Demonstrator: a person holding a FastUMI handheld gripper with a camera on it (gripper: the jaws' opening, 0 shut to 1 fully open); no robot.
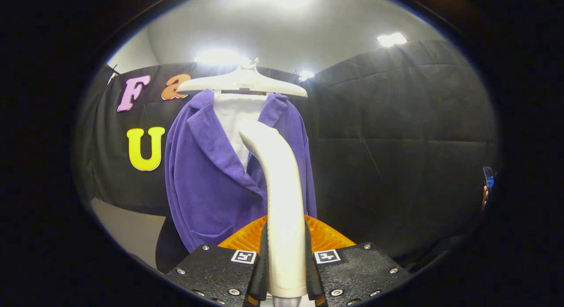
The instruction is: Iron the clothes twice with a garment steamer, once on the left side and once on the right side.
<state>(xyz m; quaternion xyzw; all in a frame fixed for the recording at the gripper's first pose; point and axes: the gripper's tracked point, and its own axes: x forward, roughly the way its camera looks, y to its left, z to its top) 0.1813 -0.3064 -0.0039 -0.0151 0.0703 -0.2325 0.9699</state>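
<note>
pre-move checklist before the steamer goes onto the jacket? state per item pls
1. Grip: gripper shut on the steamer handle, a finger on either side: ok.
2. Steamer head points toward the purple jacket: ok.
3. Head touching the fabric: cannot tell, it overlaps the jacket front in this view.
4. Jacket hangs on the white hanger, front facing the gripper: ok.
5. Steam coming out: cannot tell.
6. Which side has been ironed already: cannot tell.
</note>
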